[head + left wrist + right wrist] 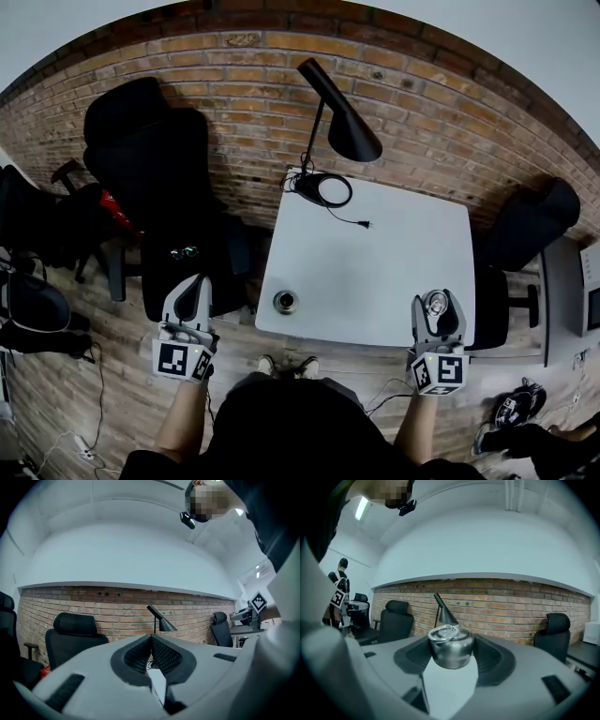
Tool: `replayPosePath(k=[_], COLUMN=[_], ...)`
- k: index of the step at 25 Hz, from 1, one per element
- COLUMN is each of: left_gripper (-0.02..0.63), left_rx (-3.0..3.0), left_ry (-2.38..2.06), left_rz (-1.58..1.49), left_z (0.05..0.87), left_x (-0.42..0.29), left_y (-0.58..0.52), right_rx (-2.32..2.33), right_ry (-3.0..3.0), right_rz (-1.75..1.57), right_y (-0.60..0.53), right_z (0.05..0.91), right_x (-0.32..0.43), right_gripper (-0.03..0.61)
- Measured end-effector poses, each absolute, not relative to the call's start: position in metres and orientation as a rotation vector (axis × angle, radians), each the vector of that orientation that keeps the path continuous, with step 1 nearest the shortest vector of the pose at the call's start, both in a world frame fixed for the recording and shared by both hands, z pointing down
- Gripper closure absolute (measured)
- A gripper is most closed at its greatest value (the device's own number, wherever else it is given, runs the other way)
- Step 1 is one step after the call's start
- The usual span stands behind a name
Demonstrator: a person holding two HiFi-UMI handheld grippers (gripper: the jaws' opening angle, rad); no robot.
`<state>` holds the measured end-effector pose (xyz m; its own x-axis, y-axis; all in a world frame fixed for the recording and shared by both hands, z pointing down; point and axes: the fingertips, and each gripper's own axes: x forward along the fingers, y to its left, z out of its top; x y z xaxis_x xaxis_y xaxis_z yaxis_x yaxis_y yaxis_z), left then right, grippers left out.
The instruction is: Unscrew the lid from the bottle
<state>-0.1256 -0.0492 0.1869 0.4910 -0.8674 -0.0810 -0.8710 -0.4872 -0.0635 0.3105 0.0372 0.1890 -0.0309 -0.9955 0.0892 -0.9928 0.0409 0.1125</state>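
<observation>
Head view: bottle (285, 301) is seen upright and open-topped on the white table (394, 272), close to its near-left edge. Lid (451, 648) is already off and is clamped between the jaws of the right gripper (437, 309), which is held at the table's near-right corner, well apart from the bottle. In the right gripper view the lid is shown as a rounded metal cap with a ring on top, pressed by both pads.

Left gripper (192, 286) is held off the table's left side, near the bottle but not touching it. In the left gripper view its jaws are seen fully together, with nothing between them.

Bare tabletop is seen between the bottle and both grippers.

At the table's far edge a black lamp (342, 122) is placed, with a coiled cable (323, 187) at its base and a plug (366, 223) lying loose on the table. A black office chair (155, 178) is parked left of the table and another chair (530, 225) to the right, both against the brick wall (422, 84).
</observation>
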Motion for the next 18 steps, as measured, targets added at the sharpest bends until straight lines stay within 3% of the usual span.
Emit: replayPosePath(k=[18], left_gripper=[0.589], left_rx=[-2.652], left_ry=[1.459], left_rz=[0.111], left_z=[0.164], left_x=[-0.112], left_y=[-0.063], right_rx=[2.083], right_ry=[-2.159], right_rz=[-0.086], right_y=[0.023], right_z=[0.163], right_x=[0.293], right_gripper=[0.313])
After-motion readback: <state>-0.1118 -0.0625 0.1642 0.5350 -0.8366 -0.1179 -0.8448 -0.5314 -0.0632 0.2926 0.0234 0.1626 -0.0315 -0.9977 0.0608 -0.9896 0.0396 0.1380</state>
